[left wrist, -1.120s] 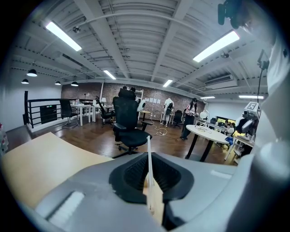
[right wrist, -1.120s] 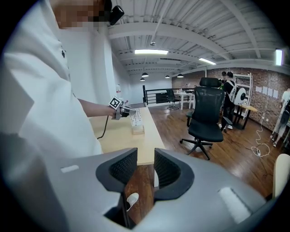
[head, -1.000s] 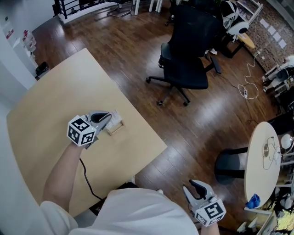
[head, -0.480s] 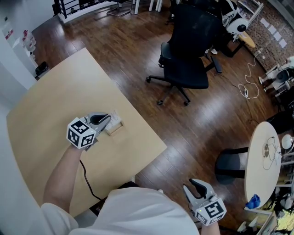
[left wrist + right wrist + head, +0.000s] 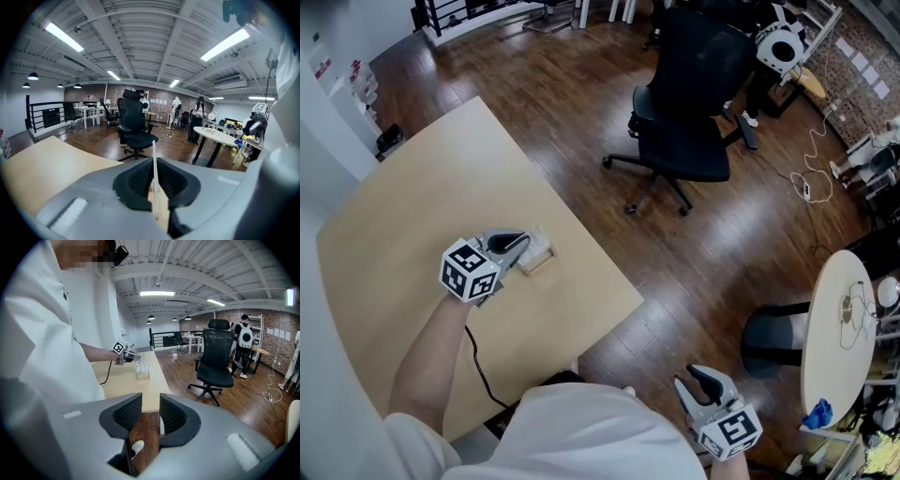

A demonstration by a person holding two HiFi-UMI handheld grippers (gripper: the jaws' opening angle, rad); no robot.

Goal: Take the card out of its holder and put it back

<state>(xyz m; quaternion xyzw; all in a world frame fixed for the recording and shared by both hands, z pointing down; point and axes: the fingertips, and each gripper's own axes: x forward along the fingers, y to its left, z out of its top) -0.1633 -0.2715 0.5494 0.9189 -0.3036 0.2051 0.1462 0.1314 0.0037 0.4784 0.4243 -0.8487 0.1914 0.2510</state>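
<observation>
My left gripper (image 5: pixel 523 242) rests over the right part of the light wooden table (image 5: pixel 412 216), shut on a thin white card (image 5: pixel 153 161). The card stands edge-on between the pads in the left gripper view. Just under the jaws sits a small wooden holder (image 5: pixel 537 262). In the right gripper view the printed card (image 5: pixel 139 363) stands upright over the holder (image 5: pixel 143 375), the left gripper (image 5: pixel 130 354) on its top. Whether the card's lower edge sits in the slot I cannot tell. My right gripper (image 5: pixel 698 380) hangs off the table beside the person's white shirt, open (image 5: pixel 150 416), nothing between its pads.
A black office chair (image 5: pixel 689 103) stands on the dark wood floor beyond the table's right edge. A round white table (image 5: pixel 834 328) with small items is at the far right. A black cable (image 5: pixel 478 361) runs from the left gripper along the forearm. People stand far back in the room.
</observation>
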